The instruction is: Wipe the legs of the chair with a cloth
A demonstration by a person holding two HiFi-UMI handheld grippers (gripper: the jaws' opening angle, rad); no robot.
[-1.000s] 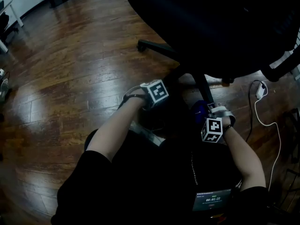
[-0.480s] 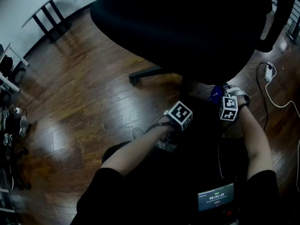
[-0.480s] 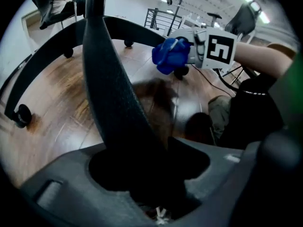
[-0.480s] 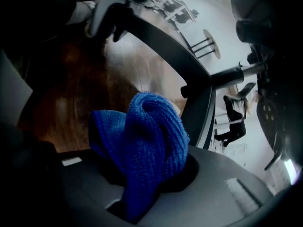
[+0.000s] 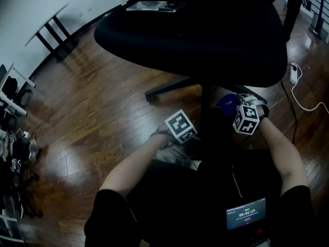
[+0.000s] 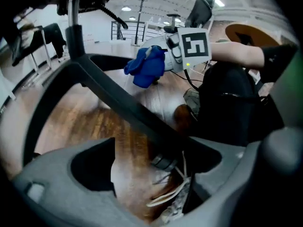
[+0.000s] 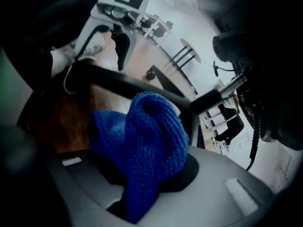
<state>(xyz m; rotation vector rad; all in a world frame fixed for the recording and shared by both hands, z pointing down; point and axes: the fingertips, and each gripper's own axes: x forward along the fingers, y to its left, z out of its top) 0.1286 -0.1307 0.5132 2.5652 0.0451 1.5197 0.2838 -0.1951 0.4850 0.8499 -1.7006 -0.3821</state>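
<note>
The left gripper (image 6: 147, 176) stands wide open, its 2 jaws having just been opening. A black chair leg (image 6: 118, 103) slants down through the gap between them, and no pad presses on it. Below the leg's lower end lies a shoe with white laces (image 6: 173, 200).

The right gripper (image 7: 142, 178) is clamped on a bunched blue cloth (image 7: 149, 136), held up just beside the chair's column (image 5: 205, 104) and near another dark chair leg (image 7: 123, 86).

In the head view the broad black chair seat (image 5: 195, 35) hangs over both grippers and hides most of the base; only 1 leg (image 5: 169, 88) pokes out to the left. All this stands on a dark wooden floor (image 5: 87, 112). A white cable (image 5: 304, 103) trails at the right, and a small table (image 5: 49, 18) stands well apart at the upper left.
</note>
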